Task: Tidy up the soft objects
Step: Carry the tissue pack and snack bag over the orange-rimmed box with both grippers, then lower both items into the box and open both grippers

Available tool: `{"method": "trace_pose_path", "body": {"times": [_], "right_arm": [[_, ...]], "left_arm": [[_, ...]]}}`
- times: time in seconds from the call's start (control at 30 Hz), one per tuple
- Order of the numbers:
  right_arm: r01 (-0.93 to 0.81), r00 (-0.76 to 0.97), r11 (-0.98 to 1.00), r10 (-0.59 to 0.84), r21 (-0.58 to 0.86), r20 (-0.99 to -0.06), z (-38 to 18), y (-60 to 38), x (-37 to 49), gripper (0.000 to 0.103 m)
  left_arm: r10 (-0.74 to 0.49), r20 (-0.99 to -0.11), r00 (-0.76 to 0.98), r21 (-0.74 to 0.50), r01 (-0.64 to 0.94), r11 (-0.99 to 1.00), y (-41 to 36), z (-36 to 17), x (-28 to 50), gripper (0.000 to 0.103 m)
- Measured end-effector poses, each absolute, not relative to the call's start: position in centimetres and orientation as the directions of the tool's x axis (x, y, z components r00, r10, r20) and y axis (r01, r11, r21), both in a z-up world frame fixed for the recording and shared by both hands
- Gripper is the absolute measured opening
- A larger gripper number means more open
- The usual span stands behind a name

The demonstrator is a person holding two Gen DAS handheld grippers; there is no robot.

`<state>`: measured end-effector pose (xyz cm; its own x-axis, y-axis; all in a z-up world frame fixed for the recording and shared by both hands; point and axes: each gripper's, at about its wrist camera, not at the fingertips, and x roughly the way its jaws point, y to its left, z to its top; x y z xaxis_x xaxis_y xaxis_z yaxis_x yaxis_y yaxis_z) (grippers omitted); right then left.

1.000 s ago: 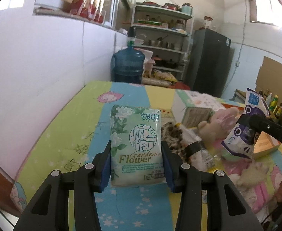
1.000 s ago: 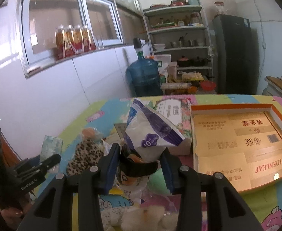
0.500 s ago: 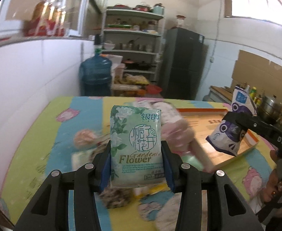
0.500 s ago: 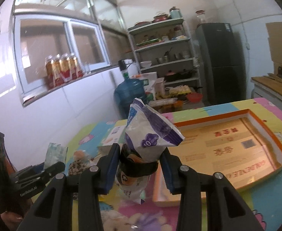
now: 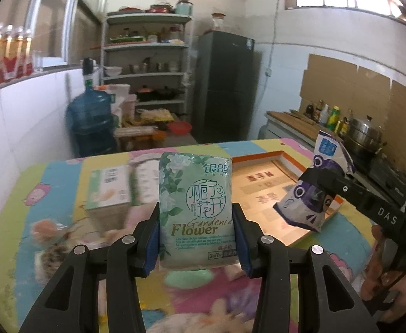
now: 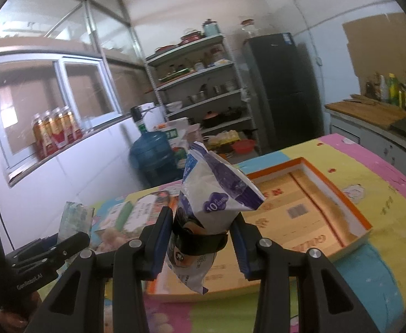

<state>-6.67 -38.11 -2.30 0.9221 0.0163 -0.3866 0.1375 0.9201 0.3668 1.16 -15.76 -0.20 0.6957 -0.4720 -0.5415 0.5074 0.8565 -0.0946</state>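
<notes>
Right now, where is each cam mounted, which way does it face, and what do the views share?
Left wrist: on the left gripper, facing along its fingers over the table toward the shelves; grips the green tissue pack; right gripper and the person's hand at right.
Right wrist: on the right gripper, facing the same way; grips the purple-and-white packet; left gripper at left.
Shared: cardboard tray, both packs, water jug.
</notes>
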Motion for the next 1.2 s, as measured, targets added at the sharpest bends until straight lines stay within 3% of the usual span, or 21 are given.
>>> {"method": "trace_pose_path", "body": {"times": [0.47,1.2], "right_arm": [[0.211,0.899,0.884,-0.009,0.417,-0.438,-5.3,-45.1,-6.1,0.042],[0.202,0.856,0.858,0.08,0.472,-0.511,-8.9,-48.7,-1.9,0.042]], "left_arm": [[-0.476,-0.644,0.598,-0.119,0.537,0.835,-24.9,-4.0,4.5,0.047],[-0.406,-0.789,0.461,-0.147,0.5,0.854,-29.6,-9.3,9.4,0.047]]}}
